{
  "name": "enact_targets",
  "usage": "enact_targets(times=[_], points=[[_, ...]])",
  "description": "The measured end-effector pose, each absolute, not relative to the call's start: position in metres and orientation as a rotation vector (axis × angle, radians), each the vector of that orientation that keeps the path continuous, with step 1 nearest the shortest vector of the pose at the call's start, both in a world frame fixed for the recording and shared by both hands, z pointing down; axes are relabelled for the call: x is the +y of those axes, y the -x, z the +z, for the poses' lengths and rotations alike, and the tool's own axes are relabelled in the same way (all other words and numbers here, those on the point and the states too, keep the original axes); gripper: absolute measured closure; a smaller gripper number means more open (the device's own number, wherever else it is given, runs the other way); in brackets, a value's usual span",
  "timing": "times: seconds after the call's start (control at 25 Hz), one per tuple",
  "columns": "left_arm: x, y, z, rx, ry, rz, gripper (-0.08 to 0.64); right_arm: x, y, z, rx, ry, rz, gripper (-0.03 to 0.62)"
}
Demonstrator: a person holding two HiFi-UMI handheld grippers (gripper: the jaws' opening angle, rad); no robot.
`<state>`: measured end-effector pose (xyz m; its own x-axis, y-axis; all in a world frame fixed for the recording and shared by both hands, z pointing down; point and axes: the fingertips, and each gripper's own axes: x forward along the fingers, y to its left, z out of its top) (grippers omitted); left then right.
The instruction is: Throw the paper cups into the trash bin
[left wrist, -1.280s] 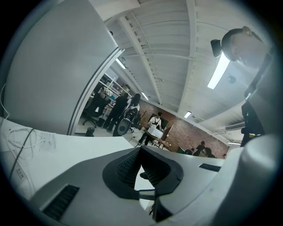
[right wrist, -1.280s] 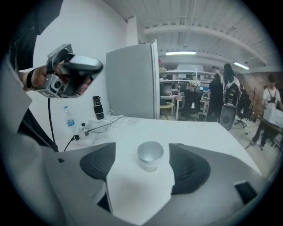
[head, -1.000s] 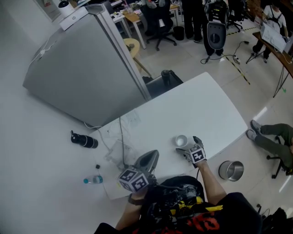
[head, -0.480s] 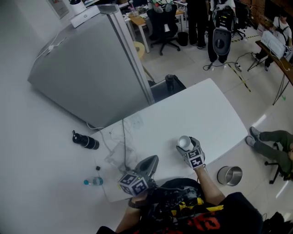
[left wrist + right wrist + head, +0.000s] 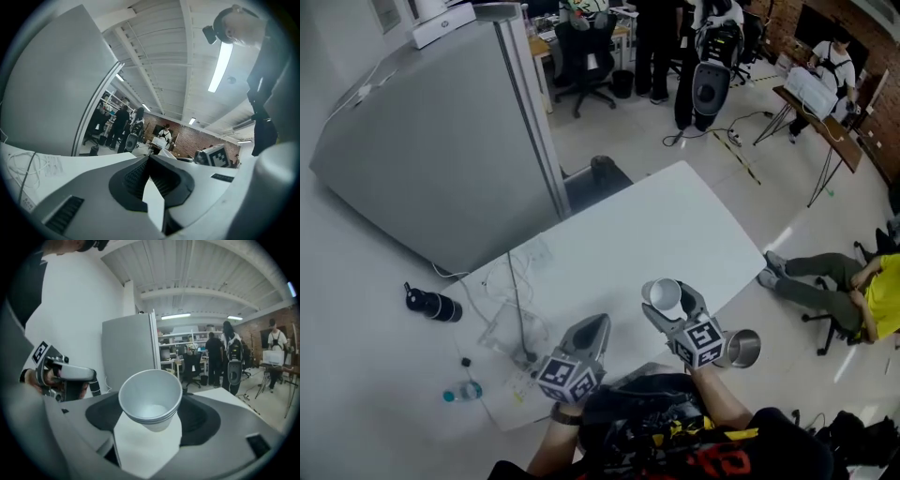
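Observation:
A white paper cup [image 5: 663, 293] is held upright above the white table [image 5: 675, 216] near its front edge. My right gripper [image 5: 670, 305] is shut on it; its jaws have just been closing and now press the cup's sides. In the right gripper view the cup [image 5: 151, 399] fills the middle between the jaws of that gripper [image 5: 152, 420], mouth toward the camera and empty. A shiny metal trash bin [image 5: 742, 348] stands on the floor just right of that gripper. My left gripper [image 5: 592, 328] hovers at the table's near edge, shut and holding nothing [image 5: 149, 157].
A tall grey cabinet [image 5: 422, 159] rises beyond the table's left end. Loose cables [image 5: 520, 309] lie on the table's left part. A black flask [image 5: 431, 305] and a water bottle [image 5: 459, 393] lie on the floor at left. A person [image 5: 825, 281] sits on the floor at right.
My right gripper closed on the cup and lifted it off the table, up toward the camera. The left gripper has hardly moved. The bin now shows close beside the right gripper.

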<state>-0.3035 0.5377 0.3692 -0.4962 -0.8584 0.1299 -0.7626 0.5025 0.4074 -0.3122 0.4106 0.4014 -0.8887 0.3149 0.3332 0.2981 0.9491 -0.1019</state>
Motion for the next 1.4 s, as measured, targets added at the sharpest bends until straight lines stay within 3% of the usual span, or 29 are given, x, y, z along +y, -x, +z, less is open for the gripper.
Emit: enact_targets(times=[0.24, 0.6, 1.08, 1.4], points=[[0.494, 0.299, 0.35, -2.373, -1.569, -0.416, 0.558, 0.414, 0.287, 0.351, -2.85, 0.461, -0.157, 0.219], [0.464, 0.287, 0.33, -2.346, -1.643, -0.367, 0.558, 0.386, 0.277, 0.327, -2.929, 0.439, -0.132, 0.218], [0.332, 0.236, 0.303, -2.423, -1.642, -0.228, 0.558, 0.26, 0.207, 0.302, -3.021, 0.375, -0.147, 0.219], [0.178, 0.155, 0.304, -2.301, -1.781, -0.218, 0.557, 0.111, 0.107, 0.309, -3.022, 0.207, -0.093, 0.218]])
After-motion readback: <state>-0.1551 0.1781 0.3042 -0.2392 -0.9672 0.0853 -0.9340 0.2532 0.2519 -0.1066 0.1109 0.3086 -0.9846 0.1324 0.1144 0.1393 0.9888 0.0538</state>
